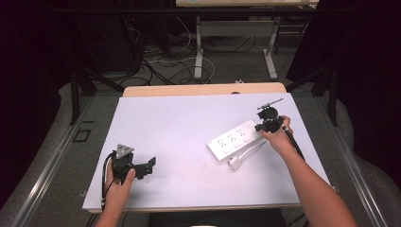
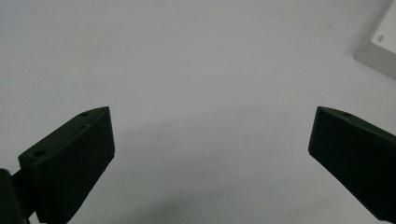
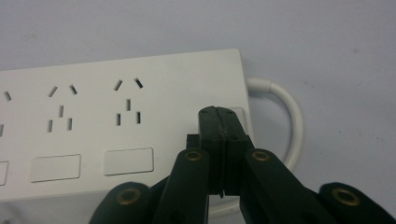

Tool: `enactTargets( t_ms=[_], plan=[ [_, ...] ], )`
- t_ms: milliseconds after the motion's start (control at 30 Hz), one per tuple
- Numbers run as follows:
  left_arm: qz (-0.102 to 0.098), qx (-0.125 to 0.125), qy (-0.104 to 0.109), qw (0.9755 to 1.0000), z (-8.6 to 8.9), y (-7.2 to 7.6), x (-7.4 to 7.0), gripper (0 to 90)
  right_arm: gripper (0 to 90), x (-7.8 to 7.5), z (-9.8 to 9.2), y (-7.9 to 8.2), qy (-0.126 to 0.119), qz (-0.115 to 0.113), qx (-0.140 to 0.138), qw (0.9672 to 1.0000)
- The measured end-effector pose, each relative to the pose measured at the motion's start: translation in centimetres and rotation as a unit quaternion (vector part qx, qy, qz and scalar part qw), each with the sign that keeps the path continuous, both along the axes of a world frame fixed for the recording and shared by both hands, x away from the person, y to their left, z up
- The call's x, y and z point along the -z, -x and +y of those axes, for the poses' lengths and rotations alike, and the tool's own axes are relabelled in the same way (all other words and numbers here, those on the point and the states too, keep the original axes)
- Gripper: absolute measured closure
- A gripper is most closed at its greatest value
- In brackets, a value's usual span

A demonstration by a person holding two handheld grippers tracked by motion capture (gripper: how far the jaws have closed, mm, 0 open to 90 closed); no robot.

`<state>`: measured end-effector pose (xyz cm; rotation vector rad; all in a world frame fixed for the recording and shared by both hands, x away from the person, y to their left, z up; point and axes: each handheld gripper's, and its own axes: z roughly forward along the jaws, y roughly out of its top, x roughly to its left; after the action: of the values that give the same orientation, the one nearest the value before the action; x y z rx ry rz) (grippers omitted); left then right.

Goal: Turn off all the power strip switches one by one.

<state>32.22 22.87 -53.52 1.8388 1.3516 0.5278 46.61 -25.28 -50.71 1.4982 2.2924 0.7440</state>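
Right gripper, jaws together, tips on unlabelled white power strip.

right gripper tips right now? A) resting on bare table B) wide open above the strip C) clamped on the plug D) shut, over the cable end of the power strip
D: the right gripper has its jaws pressed together, tips over the power strip at the end where its cable exits.
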Motion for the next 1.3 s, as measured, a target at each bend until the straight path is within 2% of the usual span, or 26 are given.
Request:
enactTargets(
  t_ms=[167,367,600,900,933,1033,1100,1133,1300],
  plan=[
    [0.0,0.0,0.001,1.0,0.0,0.0,0.0,0.4,90.0,-0.1,0.3,0.2,-0.001,-0.002,-0.008,1.0],
    [-0.001,-0.001,0.002,1.0,-0.1,0.0,0.0,0.4,90.0,-0.3,0.7,0.6,-0.016,-0.002,-0.02,0.9997],
    [-0.001,-0.001,0.001,1.0,-0.1,0.0,0.0,0.4,90.0,-0.5,1.2,1.0,-0.009,0.001,-0.031,0.9995],
    [0.0,-0.001,0.001,1.0,0.0,0.0,0.0,0.4,90.0,-0.6,2.1,1.4,-0.013,0.004,-0.04,0.9991],
    [0.001,0.0,0.001,1.0,0.0,0.0,0.0,0.4,90.0,-0.6,2.2,1.5,-0.014,0.008,-0.049,0.9987],
    [-0.001,-0.001,0.001,1.0,-0.1,0.0,0.0,0.4,90.0,-0.6,2.4,1.6,-0.009,0.003,-0.051,0.9986],
    [0.0,-0.001,0.001,1.0,0.0,0.0,0.0,0.4,90.0,-0.6,2.6,1.7,-0.013,0.008,-0.049,0.9987],
    [0.0,-0.001,0.001,1.0,0.0,0.0,0.0,0.4,90.0,-0.6,2.7,1.7,-0.014,0.006,-0.057,0.9982],
    [0.0,0.0,0.0,1.0,0.0,0.0,0.0,0.4,90.0,-0.6,3.1,1.9,-0.014,0.014,-0.055,0.9983]
  ],
)
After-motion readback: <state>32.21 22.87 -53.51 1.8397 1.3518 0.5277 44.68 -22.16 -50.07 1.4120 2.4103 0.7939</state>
